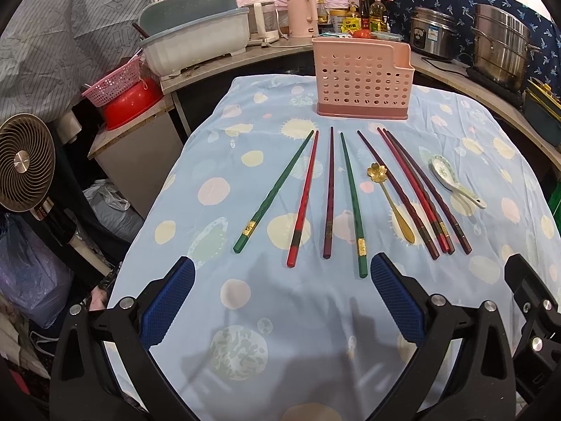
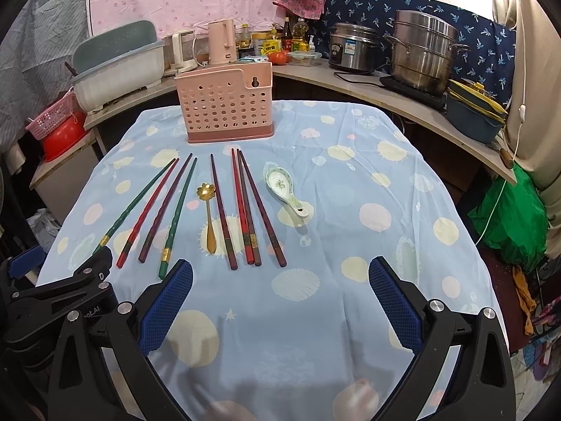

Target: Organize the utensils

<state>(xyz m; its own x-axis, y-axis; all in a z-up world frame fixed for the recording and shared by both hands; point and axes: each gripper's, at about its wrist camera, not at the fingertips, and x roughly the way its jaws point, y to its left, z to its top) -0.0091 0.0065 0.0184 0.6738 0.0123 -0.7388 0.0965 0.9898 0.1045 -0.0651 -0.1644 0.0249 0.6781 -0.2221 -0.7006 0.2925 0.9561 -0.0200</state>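
Several green, red and dark purple chopsticks (image 1: 352, 203) (image 2: 245, 207) lie side by side on the blue spotted tablecloth (image 1: 280, 315) (image 2: 350, 210). A gold flower spoon (image 1: 391, 200) (image 2: 209, 217) lies among them. A white ceramic spoon (image 1: 452, 180) (image 2: 285, 187) lies at their right. A pink perforated utensil holder (image 1: 363, 79) (image 2: 226, 103) stands upright behind them. My left gripper (image 1: 282, 272) is open and empty, just before the chopstick ends. My right gripper (image 2: 280, 273) is open and empty, right of the chopsticks' near ends.
A counter runs behind the table with a dish tub (image 1: 196, 40), kettles (image 2: 221, 40), bottles, a rice cooker (image 2: 354, 47) and a steel steamer pot (image 2: 422, 51). A fan (image 1: 22, 165) and a red basin (image 1: 131, 101) stand at the left. The right gripper's body (image 1: 533, 301) is near the left gripper.
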